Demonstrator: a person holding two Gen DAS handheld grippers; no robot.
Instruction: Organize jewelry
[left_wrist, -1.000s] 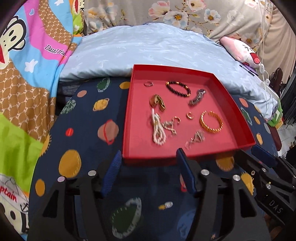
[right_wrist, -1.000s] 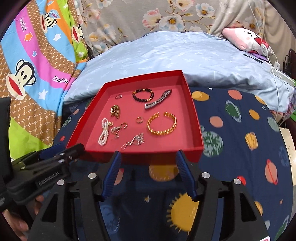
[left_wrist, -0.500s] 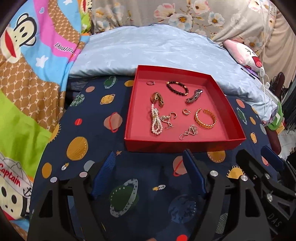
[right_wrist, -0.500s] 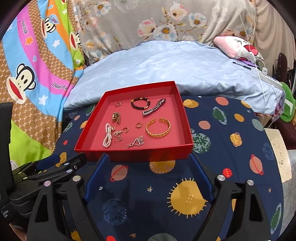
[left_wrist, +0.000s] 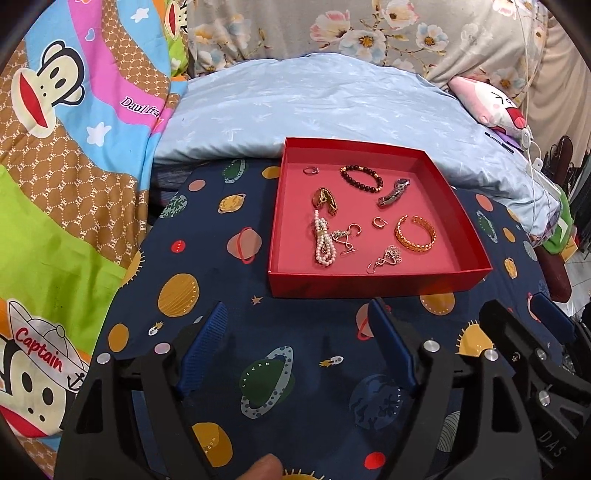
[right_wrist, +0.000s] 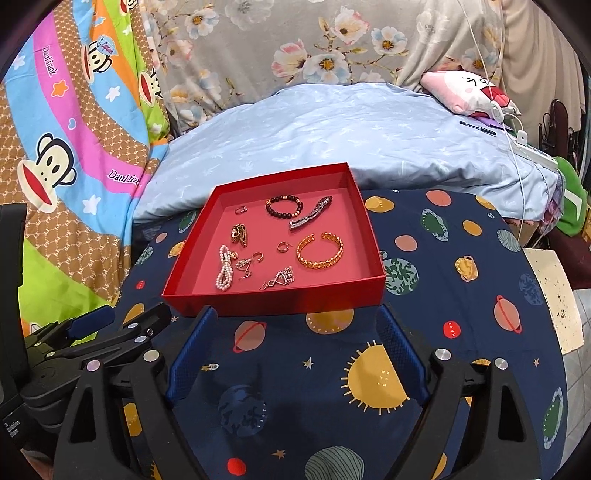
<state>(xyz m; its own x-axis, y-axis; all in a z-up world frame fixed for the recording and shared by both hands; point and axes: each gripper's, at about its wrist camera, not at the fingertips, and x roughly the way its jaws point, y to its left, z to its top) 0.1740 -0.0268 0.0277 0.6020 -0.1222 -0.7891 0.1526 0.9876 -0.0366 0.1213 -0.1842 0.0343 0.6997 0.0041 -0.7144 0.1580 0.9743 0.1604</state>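
A shallow red tray (left_wrist: 369, 284) (right_wrist: 273, 304) sits on a round table with a navy planet cloth. Inside lie a gold cuff bracelet (left_wrist: 415, 233) (right_wrist: 320, 251), a dark bead bracelet (left_wrist: 361, 178) (right_wrist: 283, 208), a pearl strand (left_wrist: 323, 245) (right_wrist: 225, 271), a silver clasp piece (left_wrist: 393, 192) (right_wrist: 310, 218), small rings and earrings. My left gripper (left_wrist: 299, 317) is open and empty, just in front of the tray. My right gripper (right_wrist: 295, 317) is open and empty at the tray's near wall.
A light blue quilt (left_wrist: 314, 110) lies on the bed behind the table. A cartoon monkey blanket (left_wrist: 55, 147) hangs at the left. A pink plush (right_wrist: 469, 90) and white cables (right_wrist: 517, 136) lie at the right. The table edge (right_wrist: 554, 295) drops off at the right.
Both grippers have pulled back from the tray and risen, so the tray looks smaller and farther. Both jaws have opened a little wider. The jewelry has not moved.
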